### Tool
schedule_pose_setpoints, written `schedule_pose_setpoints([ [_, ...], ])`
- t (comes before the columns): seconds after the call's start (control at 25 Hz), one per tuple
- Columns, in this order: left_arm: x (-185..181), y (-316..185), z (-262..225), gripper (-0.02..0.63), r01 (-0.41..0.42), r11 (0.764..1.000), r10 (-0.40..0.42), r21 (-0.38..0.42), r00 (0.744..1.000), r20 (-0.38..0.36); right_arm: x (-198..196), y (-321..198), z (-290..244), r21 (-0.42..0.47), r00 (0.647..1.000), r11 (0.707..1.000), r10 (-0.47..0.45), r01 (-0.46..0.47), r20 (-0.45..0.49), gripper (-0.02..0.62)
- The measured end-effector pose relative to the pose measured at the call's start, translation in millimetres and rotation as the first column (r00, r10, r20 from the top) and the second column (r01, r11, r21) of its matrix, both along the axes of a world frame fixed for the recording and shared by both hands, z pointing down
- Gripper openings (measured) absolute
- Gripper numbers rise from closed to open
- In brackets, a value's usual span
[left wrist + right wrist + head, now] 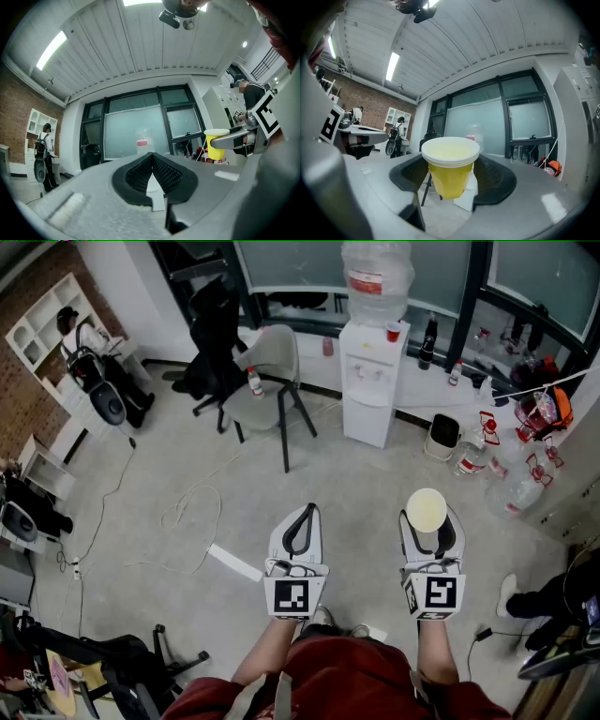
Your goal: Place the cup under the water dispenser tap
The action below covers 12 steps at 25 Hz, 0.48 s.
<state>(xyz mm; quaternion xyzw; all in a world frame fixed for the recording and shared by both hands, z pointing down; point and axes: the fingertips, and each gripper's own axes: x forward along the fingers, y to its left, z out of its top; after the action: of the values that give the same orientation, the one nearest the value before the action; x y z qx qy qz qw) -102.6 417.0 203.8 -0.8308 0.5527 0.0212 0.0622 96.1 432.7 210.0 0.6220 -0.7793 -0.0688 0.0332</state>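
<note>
Here, in the head view, the yellow cup (pixel 427 510) sits near four o'clock, pinched by the fingers of the right gripper (pixel 430 527). Its open mouth faces up and its long axis is vertical. The water dispenser (pixel 368 381) stands well apart at twelve o'clock, across the floor (pixel 375 484). The left gripper (pixel 301 524) lies at the cup's nine o'clock.

In the left gripper view, its fingers (pixel 164 171) are pressed together on nothing, and the cup (pixel 216 145) shows upright at three o'clock.

In the right gripper view, the fingers (pixel 499 180) clamp the cup (pixel 450 173) by its sides, rim toward twelve o'clock and base toward six.
</note>
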Motion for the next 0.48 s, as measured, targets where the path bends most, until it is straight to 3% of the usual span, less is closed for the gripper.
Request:
schedule_pose_setpoints([
  [0.48, -73.9, -44.2, 10.3, -0.003, -0.002, 1.000, 0.002, 0.014, 1.000, 0.014, -70.0, -38.3, 5.1, 0.007, 1.000, 1.000, 0.005, -0.005, -0.029, 0.298],
])
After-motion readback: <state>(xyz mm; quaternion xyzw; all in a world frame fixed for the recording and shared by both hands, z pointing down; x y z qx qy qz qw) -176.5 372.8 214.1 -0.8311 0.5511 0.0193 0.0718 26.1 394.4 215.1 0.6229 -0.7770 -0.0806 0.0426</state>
